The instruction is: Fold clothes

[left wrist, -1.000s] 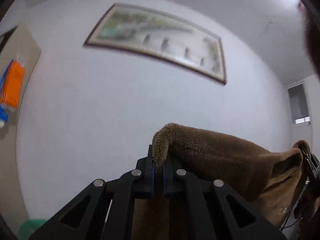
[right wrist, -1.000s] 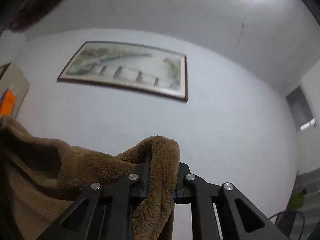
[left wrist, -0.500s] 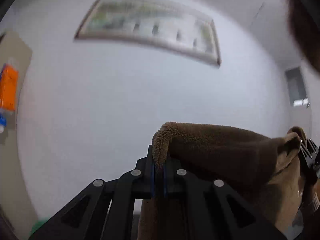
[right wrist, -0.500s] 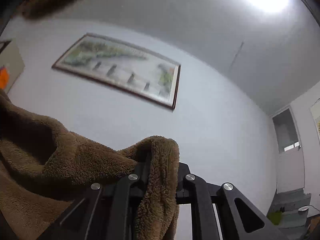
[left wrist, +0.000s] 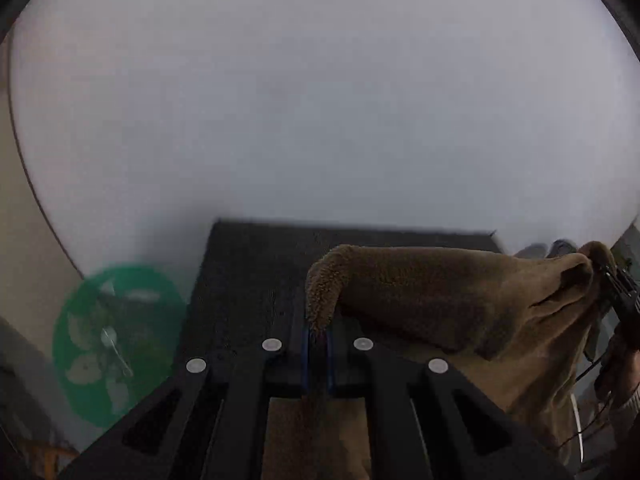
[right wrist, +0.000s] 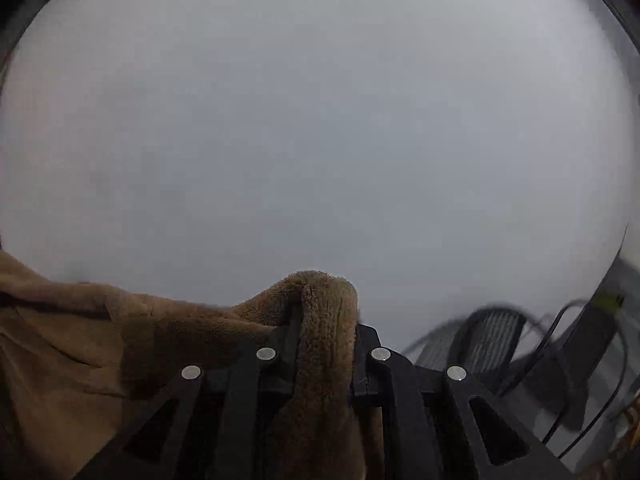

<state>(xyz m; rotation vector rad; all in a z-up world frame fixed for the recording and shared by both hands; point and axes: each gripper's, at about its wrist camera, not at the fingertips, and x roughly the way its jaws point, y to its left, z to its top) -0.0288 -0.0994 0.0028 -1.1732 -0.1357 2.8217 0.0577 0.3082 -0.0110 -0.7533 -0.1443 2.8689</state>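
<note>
A brown fleece garment (left wrist: 460, 296) hangs stretched between my two grippers, held up in the air. My left gripper (left wrist: 317, 332) is shut on one corner of it, and the cloth runs off to the right to the other gripper (left wrist: 622, 300) at the frame's edge. In the right wrist view my right gripper (right wrist: 325, 320) is shut on the other corner of the garment (right wrist: 100, 344), which drapes over the fingers and sags away to the left. The lower part of the garment is hidden below the frames.
A dark table top (left wrist: 256, 272) lies ahead and below the left gripper. A green round basket (left wrist: 116, 340) stands left of it. A plain white wall (right wrist: 320, 120) fills both views. Dark chairs or racks and cables (right wrist: 500, 344) stand at the lower right.
Both grippers have tipped downward with the garment: the framed picture and ceiling have left view, and the dark table, green basket and floor clutter have come in. Both grips are unchanged.
</note>
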